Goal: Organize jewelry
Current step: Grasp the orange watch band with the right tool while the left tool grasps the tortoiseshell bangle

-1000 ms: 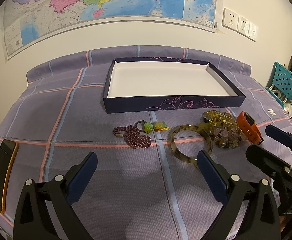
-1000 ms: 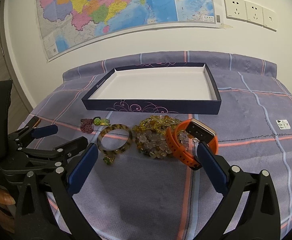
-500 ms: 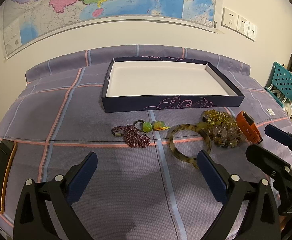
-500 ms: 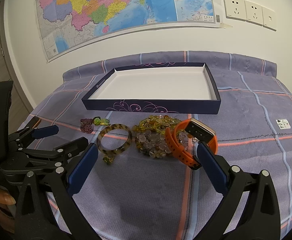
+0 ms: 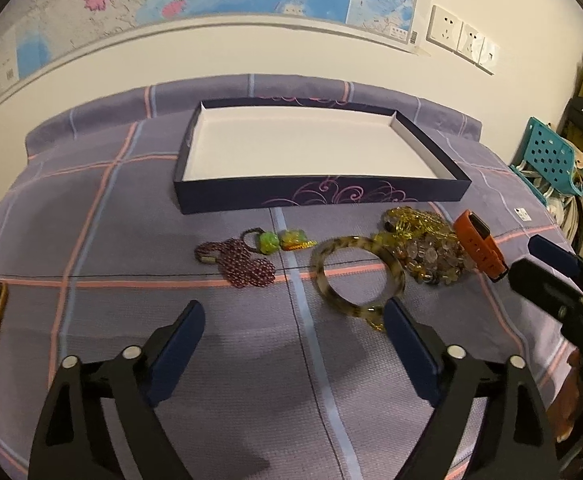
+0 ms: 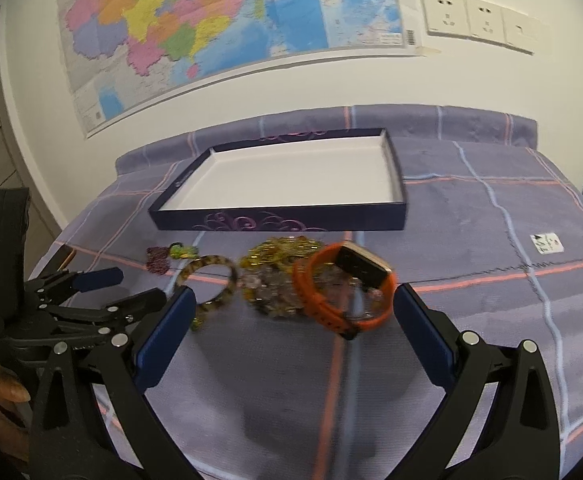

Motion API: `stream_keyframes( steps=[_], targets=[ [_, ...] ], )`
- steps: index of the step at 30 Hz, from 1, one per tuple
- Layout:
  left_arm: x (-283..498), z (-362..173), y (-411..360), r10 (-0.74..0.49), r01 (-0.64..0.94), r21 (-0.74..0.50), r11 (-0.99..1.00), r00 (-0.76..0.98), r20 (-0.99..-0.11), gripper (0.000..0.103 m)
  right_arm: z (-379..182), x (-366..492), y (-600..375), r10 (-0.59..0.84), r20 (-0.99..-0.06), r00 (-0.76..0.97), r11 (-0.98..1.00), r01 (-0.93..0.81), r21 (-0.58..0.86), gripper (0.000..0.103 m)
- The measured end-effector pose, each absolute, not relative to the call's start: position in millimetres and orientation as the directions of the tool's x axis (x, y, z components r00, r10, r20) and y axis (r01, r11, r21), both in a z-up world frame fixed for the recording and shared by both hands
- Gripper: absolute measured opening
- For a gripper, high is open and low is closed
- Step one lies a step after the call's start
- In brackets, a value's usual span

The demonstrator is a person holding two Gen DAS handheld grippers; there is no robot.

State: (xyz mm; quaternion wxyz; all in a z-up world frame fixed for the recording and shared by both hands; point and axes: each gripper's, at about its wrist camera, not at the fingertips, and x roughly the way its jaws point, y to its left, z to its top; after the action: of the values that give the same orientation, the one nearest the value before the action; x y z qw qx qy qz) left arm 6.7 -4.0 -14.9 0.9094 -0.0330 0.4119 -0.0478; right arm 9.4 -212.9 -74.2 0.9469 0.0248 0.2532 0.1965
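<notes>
Left tool point(image 5: 293, 312) jaws are apart, closing a bit, with nothing but plaid bedspread point(image 5: 91, 320) between the pads; right tool point(image 6: 291, 300) is wide apart too, also empty, hovering low over the bed. Nearest my left tool is the tortoiseshell bangle point(image 5: 357, 274), its near rim just beside the right-hand finger, not between the pads. It looks rigid and smooth, so likely slippery; I'd pinch across the band at the near rim instead of spanning the whole ring. Further out, left of the bangle, lies the purple bead bracelet point(image 5: 239, 262), limp and light, and it will sag and drape, so grab a bunched section. Next to it sit two small green pieces point(image 5: 287, 240), tiny, hard to tell what they are. Right of the bangle and touching it is a heap of gold chain and clear beads point(image 5: 423, 244), loose and tangly, and it may drag neighbours along. In front of my right tool, just ahead of the gap, stands the orange watch point(image 6: 343, 288), on edge and leaning on the heap; the strap is rubbery and grippy, so clamp the strap, not the face. Beyond everything, the dark box tray point(image 5: 319, 198) sits open, nothing in it, well apart from both tools.
</notes>
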Motion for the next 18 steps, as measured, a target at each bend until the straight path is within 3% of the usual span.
stream_keyframes(
  steps=[5,12,15,18],
  targets=[
    [11,-16,-6,-0.138,0.084,-0.109,0.990,0.644,-0.752,0.082,-80,22,-232,0.386,-0.501,0.775,0.922,-0.326,0.207,0.084],
    [18,-20,-8,-0.162,0.106,-0.122,0.987,0.621,-0.767,0.070,-89,43,-259,0.394,-0.540,0.744,0.915,-0.264,0.304,0.063],
    [22,-21,-9,-0.175,0.122,-0.127,0.984,0.611,-0.772,0.066,-94,51,-266,0.415,-0.554,0.722,0.904,-0.256,0.343,0.061],
    [27,-22,-10,-0.200,0.139,-0.145,0.980,0.596,-0.778,0.059,-97,56,-271,0.424,-0.563,0.710,0.899,-0.254,0.356,0.050]
  ],
)
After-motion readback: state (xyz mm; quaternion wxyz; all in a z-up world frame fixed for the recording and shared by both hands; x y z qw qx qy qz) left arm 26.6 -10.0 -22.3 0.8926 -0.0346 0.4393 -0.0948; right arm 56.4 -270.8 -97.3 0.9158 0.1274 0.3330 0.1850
